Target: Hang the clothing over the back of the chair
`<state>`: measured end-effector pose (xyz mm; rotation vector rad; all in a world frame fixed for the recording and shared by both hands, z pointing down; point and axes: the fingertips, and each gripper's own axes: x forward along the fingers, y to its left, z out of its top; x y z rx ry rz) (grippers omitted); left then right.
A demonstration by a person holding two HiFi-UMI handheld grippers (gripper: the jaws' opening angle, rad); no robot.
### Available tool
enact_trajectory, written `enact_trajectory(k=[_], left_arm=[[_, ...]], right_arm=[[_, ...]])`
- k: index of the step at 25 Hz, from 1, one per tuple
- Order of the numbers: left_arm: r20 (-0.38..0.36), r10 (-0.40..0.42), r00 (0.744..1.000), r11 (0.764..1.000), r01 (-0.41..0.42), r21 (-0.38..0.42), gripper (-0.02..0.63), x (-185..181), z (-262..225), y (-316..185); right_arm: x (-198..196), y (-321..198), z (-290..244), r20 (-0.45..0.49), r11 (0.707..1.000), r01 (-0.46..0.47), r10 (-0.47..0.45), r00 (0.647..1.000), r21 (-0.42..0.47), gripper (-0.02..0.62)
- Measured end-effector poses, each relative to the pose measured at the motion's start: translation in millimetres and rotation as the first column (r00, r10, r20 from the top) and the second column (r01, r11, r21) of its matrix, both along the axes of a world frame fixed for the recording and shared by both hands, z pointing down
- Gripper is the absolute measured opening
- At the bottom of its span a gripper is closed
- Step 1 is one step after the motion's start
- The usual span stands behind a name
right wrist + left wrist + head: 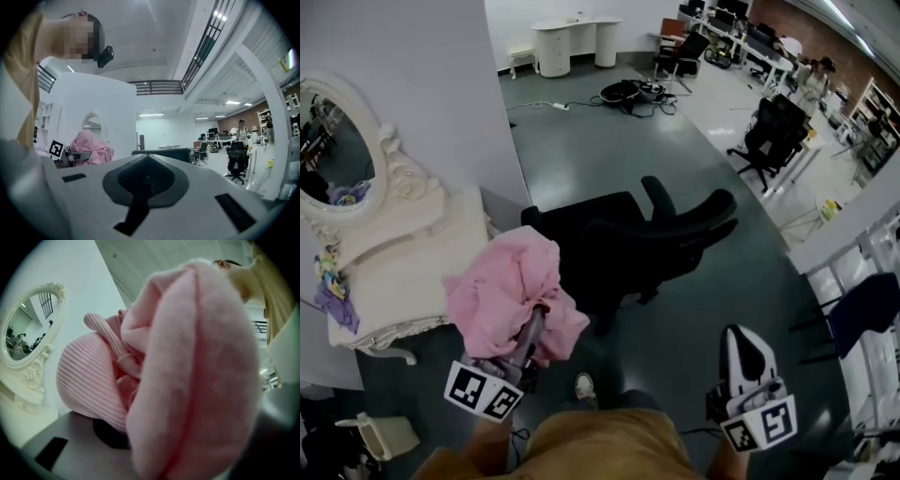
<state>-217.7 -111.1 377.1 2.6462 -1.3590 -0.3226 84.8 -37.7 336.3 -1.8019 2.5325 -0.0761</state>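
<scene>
A bundled pink knit garment (pixel 508 292) sits in my left gripper (pixel 534 328), whose jaws are shut on it, at the lower left of the head view. In the left gripper view the pink garment (pixel 187 380) covers nearly everything and hides the jaw tips. A black office chair (pixel 647 239) stands just beyond the garment, its backrest toward the right. My right gripper (pixel 744 349) is held low at the right, apart from the chair, its jaws together with nothing between them. The right gripper view shows the chair's top edge (pixel 164 152) and the garment (pixel 91 147) to the left.
A white vanity table (pixel 403 272) with an oval mirror (pixel 333 155) stands against the white wall (pixel 422 75) at the left. A small white bin (pixel 380 433) sits on the floor below it. More office chairs (pixel 773 136) and floor cables (pixel 628 92) lie farther off.
</scene>
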Motion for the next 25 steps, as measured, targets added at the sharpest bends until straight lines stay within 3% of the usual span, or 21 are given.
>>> enact_trajectory(k=[8,13,19,25], left_arm=[[0.023,-0.004,1.0,1.0,0.004,0.005,0.181,28.1,-7.8,-40.8],[0.067,-0.03,0.997,0.999,0.028,0.028,0.183,52.2,-27.9,-45.6],[0.07,-0.086,0.994,0.996,0.084,0.029,0.184,62.5,-33.7,-57.3],[0.111,-0.064,0.992,0.998,0.061,0.031,0.186,91.8,-40.4,-54.7]], right_arm=[[27.6,-43.1,-2.1,0.03,1.0,0.008,-0.008,1.0,0.021,0.005],[59.8,-66.3,-18.8,0.06,0.997,0.04,-0.044,0.997,0.064,0.005],[73.7,-86.9,-23.9,0.069,0.992,0.091,-0.097,0.993,0.084,0.005],[94.3,-96.2,-19.7,0.078,0.99,0.114,-0.12,0.99,0.077,0.005]])
